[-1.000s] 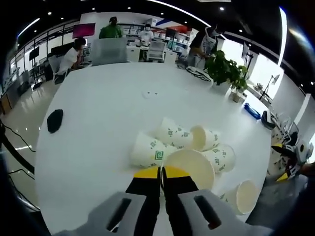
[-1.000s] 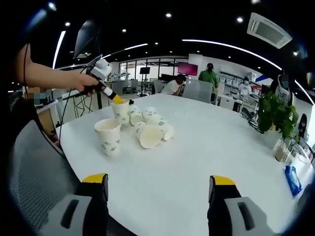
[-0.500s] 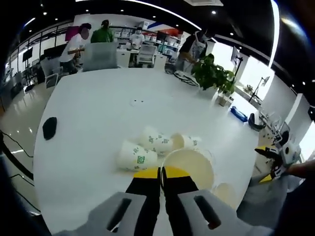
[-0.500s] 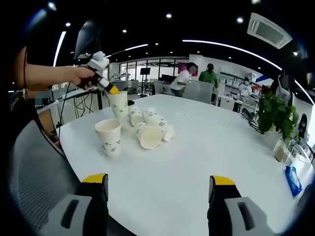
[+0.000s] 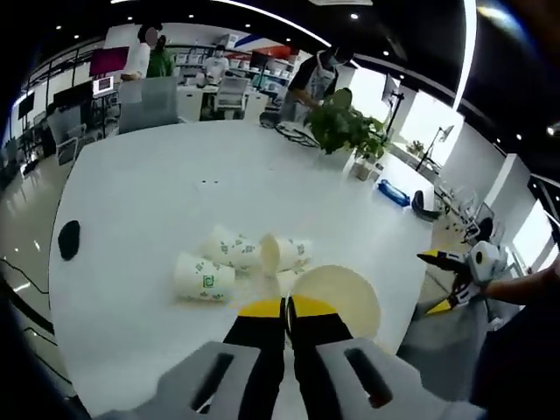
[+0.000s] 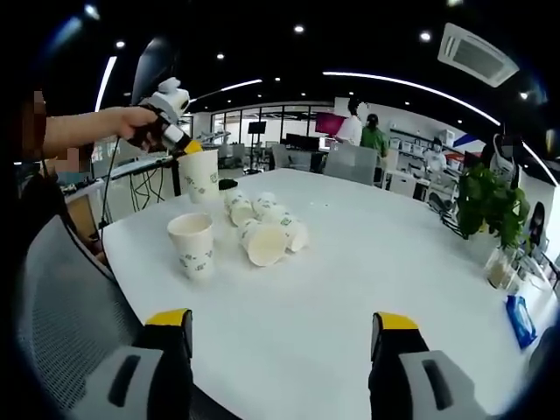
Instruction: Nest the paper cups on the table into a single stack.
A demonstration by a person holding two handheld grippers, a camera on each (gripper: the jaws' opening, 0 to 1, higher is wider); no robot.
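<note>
The jaws of the left gripper point(image 5: 286, 308) are clenched on the rim of a lifted cup point(image 5: 337, 296), held clear above the desk point(image 5: 140, 201). In the right gripper view this cup point(image 6: 200, 174) hangs mouth up, its long axis near vertical, above and a little behind the upright cup point(image 6: 192, 244), which stands alone at the near left of the desk. To the right of that one, the lying cups point(image 6: 265, 229) sit in a close cluster on their sides, mouths toward the camera; in the left gripper view they lie just beyond the held rim. Further right, the right gripper point(image 6: 282, 337) hangs low at the desk edge, well apart from every cup, jaws spread wide with nothing between them. The next move likely turns on one relation: the lifted cup must come down axis-to-axis over the upright cup's open mouth, and the left gripper is much the nearer.
</note>
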